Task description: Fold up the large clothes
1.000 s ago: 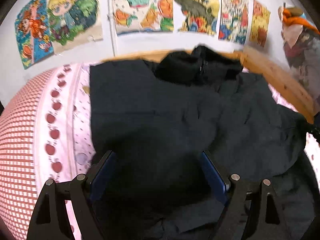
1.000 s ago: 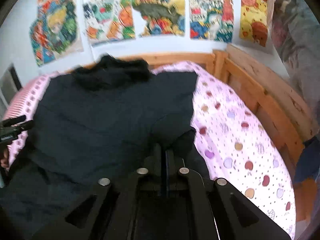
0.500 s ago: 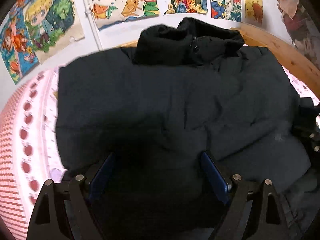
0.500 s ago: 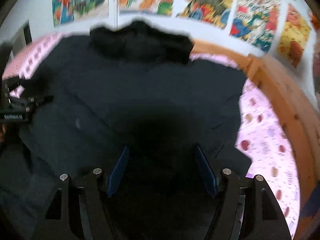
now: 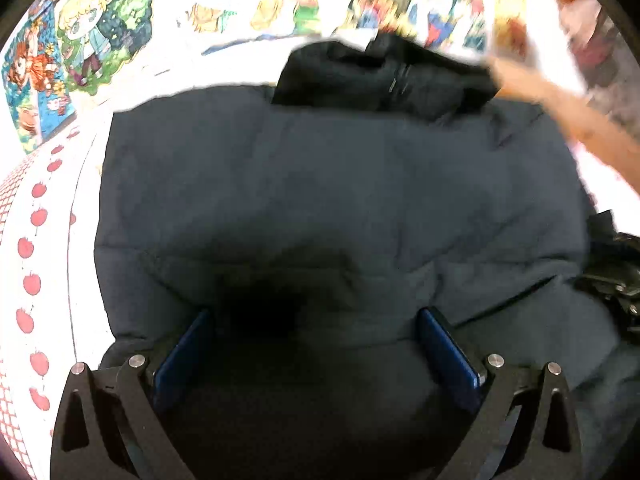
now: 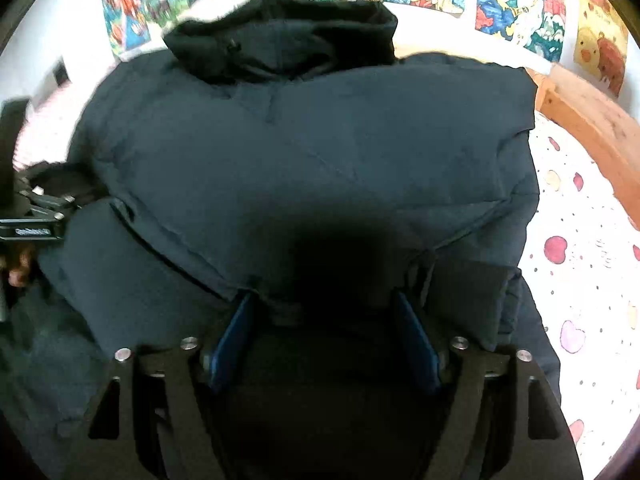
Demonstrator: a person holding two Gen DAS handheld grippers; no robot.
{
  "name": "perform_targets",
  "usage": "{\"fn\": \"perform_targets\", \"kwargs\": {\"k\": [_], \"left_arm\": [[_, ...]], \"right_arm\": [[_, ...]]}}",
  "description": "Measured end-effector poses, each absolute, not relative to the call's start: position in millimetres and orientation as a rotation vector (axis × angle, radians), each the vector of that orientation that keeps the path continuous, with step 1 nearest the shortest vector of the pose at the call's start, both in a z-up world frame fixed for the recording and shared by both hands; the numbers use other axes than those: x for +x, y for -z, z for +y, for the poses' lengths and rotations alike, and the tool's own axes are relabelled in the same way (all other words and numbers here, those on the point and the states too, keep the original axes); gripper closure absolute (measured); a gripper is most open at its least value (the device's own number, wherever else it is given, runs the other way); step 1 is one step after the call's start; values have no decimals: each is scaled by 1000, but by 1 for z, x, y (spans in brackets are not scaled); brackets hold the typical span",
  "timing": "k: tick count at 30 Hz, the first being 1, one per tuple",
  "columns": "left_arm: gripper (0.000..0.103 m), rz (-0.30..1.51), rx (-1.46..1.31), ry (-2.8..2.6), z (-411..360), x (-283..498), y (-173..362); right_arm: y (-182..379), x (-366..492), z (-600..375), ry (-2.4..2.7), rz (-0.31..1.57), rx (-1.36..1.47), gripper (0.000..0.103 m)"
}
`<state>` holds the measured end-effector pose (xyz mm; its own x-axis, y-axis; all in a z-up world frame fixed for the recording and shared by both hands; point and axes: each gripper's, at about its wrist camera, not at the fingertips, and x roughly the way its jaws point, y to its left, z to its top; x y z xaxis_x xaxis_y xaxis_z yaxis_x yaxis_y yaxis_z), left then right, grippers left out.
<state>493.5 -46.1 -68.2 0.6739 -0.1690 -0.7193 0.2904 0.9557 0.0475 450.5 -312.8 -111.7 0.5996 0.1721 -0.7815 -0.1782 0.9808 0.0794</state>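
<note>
Dark navy padded jacket (image 6: 320, 152) spread flat on a bed, quilted seams running across the puffy body, hood (image 6: 280, 40) bunched in a black heap at the far end near the wall. Near hem swallowed by deep shadow directly ahead of both cameras, so folds there hard to make out; a sleeve or side panel folded over at lower right in the right wrist view, its exact form unclear. Left hand-held gripper (image 5: 316, 344) low over the near part of the jacket, blue pads (image 5: 448, 348) spread wide after just opening further, fabric lying between them but not pinched. Right hand-held gripper (image 6: 324, 336) likewise parted, jaws having just been opening, cloth between the blue-lined fingers without being pressed. Beneath, a pink-and-white bedsheet (image 6: 580, 280) printed with hearts and dots, checked and apple-patterned along the left edge in the left wrist view. Wooden bed frame (image 6: 592, 128) curving along the right side. Bright cartoon posters (image 6: 520, 12) on the white wall, blurred in the left wrist view. Bare forearm (image 5: 560, 108) smeared by motion at upper right there.
</note>
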Motion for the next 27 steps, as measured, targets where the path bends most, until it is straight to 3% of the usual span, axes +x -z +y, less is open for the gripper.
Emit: {"fn": "perform_targets", "kwargs": {"k": [2, 6, 12, 19, 22, 27], "left_arm": [[0, 714, 119, 315, -38, 496, 48], [0, 579, 77, 311, -30, 531, 5], [0, 569, 213, 280, -64, 591, 2], [1, 575, 53, 346, -65, 628, -2], [19, 608, 64, 368, -73, 640, 2], [24, 620, 129, 392, -86, 641, 7]], "right_arm": [[92, 445, -322, -244, 850, 48, 29], [42, 457, -337, -213, 684, 8, 15], [7, 550, -361, -184, 659, 86, 15], [25, 623, -351, -225, 647, 246, 15], [33, 633, -347, -234, 639, 296, 15], [35, 633, -330, -329, 630, 233, 15]]}}
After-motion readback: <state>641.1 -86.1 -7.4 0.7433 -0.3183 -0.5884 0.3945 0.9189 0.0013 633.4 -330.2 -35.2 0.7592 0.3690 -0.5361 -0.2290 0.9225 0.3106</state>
